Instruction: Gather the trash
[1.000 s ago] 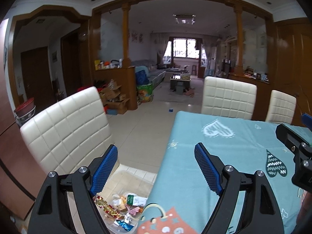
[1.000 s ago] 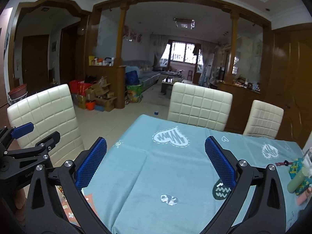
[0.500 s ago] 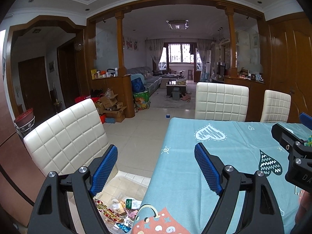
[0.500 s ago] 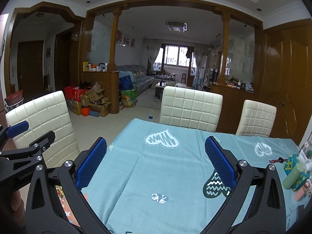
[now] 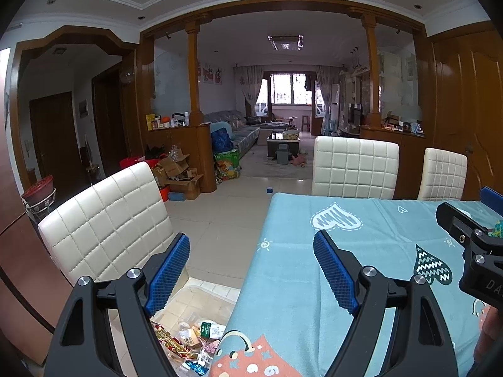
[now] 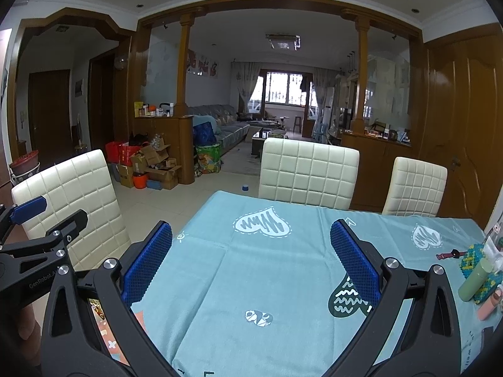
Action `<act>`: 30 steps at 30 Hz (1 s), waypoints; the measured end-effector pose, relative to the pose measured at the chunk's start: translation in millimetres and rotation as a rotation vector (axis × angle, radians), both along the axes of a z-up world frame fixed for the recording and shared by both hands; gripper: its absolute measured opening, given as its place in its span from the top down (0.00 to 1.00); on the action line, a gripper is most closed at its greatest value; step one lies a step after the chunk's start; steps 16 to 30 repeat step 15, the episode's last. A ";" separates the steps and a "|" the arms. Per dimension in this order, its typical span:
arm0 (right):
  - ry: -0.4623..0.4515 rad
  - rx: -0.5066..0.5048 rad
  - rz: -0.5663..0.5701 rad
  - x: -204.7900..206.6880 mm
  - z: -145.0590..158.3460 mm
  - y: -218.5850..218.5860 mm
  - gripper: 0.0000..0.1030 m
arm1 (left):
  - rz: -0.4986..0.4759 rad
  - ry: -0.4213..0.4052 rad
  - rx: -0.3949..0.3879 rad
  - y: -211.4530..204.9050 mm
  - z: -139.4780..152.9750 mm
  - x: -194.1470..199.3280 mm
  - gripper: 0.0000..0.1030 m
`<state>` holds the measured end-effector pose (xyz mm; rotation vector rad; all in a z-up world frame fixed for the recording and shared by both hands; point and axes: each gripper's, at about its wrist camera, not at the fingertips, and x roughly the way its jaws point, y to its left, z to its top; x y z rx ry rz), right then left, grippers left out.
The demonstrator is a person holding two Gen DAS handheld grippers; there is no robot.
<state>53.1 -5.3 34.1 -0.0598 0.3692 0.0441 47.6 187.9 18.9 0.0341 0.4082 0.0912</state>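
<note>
Between the blue pads of our left gripper (image 5: 251, 270) nothing is sitting; we are holding its jaws spread wide over the near-left edge of the table, and our right gripper (image 6: 251, 260) is standing just as wide and empty above the teal tablecloth (image 6: 251, 282) with its heart prints. Below the left jaws, beside the table edge, a clear bin (image 5: 201, 301) is resting on the tiled floor, and the trash (image 5: 188, 339) is lying inside it as a loose heap of wrappers with no single long axis we can read. A white quilted chair (image 5: 107, 223) is standing just behind the bin, two more are lining the far side, and the living room is opening beyond the wooden arch.
</note>
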 end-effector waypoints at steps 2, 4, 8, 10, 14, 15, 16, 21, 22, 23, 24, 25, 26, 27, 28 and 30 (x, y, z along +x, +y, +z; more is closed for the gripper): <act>0.002 -0.002 0.000 0.3 -0.3 0.0 0.04 | -0.004 0.001 -0.001 0.3 0.0 -0.5 0.23; 0.007 0.002 0.002 1.0 -0.7 -0.6 0.04 | -0.016 0.005 -0.001 0.3 -0.6 -0.8 0.23; 0.011 0.003 0.004 2.6 0.8 2.2 0.04 | -0.019 -0.007 0.029 -4.7 0.2 -3.3 0.23; 0.010 0.001 0.006 2.8 1.3 2.9 0.04 | -0.024 -0.005 0.029 -5.0 1.0 -3.1 0.23; 0.010 0.001 0.006 2.8 2.2 3.6 0.04 | -0.028 0.004 0.027 -5.4 0.9 -1.1 0.23; 0.010 0.001 0.006 2.8 2.2 3.7 0.04 | -0.030 0.005 0.027 -5.6 0.6 -1.0 0.23; 0.010 0.001 0.006 2.8 2.2 3.7 0.04 | -0.030 0.005 0.027 -5.6 0.6 -1.0 0.23; 0.010 0.001 0.006 2.8 2.2 3.7 0.04 | -0.030 0.005 0.027 -5.6 0.6 -1.0 0.23; 0.010 0.001 0.006 2.8 2.2 3.7 0.04 | -0.030 0.005 0.027 -5.6 0.6 -1.0 0.23; 0.010 0.001 0.006 2.8 2.2 3.7 0.04 | -0.030 0.005 0.027 -5.6 0.6 -1.0 0.23; 0.010 0.001 0.006 2.8 2.2 3.7 0.04 | -0.030 0.005 0.027 -5.6 0.6 -1.0 0.23; 0.010 0.001 0.006 2.8 2.2 3.7 0.04 | -0.030 0.005 0.027 -5.6 0.6 -1.0 0.23; 0.010 0.001 0.006 2.8 2.2 3.7 0.04 | -0.030 0.005 0.027 -5.6 0.6 -1.0 0.23; 0.010 0.001 0.006 2.8 2.2 3.7 0.04 | -0.030 0.005 0.027 -5.6 0.6 -1.0 0.23; 0.010 0.001 0.006 2.8 2.2 3.7 0.04 | -0.030 0.005 0.027 -5.6 0.6 -1.0 0.23; 0.010 0.001 0.006 2.8 2.2 3.7 0.04 | -0.030 0.005 0.027 -5.6 0.6 -1.0 0.23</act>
